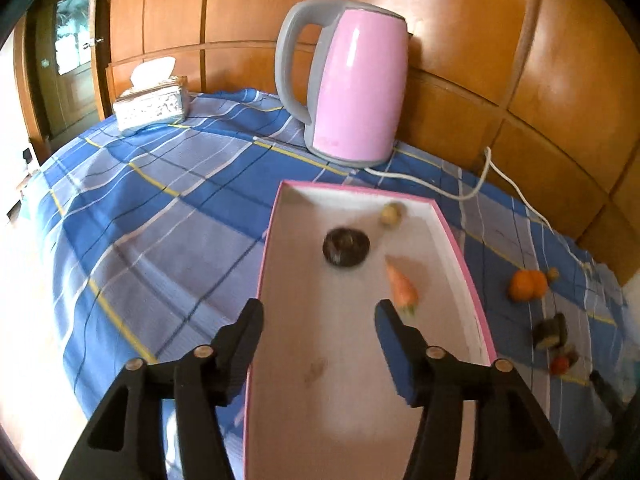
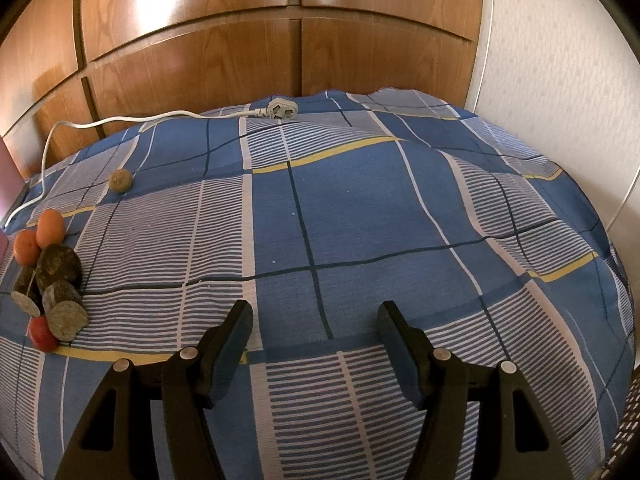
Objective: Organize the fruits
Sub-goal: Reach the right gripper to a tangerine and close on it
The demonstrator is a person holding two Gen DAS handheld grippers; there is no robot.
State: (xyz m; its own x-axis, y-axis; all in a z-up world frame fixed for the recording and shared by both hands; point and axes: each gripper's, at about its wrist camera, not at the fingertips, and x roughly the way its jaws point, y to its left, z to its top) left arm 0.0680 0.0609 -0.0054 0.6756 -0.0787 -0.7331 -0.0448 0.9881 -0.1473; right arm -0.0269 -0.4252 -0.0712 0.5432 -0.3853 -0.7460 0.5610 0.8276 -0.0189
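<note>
The left tool (image 1: 318,312) hangs over the near end of the pink-rimmed box (image 1: 466,276), jaws apart and nothing between them. Three pieces already lie in the box ahead of it: a dark round fruit (image 1: 346,247) straight beyond the gap, a carrot (image 1: 403,288) just beside the tip of the finger on the picture's right, and a small pale fruit (image 1: 391,215) at the far end.

The right tool (image 2: 316,322) is also released and empty, poised above bare checked cloth (image 2: 360,208). What remains to sort lies well off to its left: two oranges (image 2: 38,236) at the back of the cluster, dark round pieces (image 2: 58,266) and cut slices (image 2: 66,320) nearer, a red fruit (image 2: 42,334) nearest the tool, and one brown fruit (image 2: 120,180) apart, further away. In the left wrist view that same cluster (image 1: 528,286) sits to the right of the box, outside it, on the surface.

So the pile lies between the two tools: right of the left one, left of the right one. Judging by both views, the right tool seems the nearer and needs a sideways swing leftward; the red fruit is the closest pick. The slices lean on one another, so a grasp there could knock neighbours.
</note>
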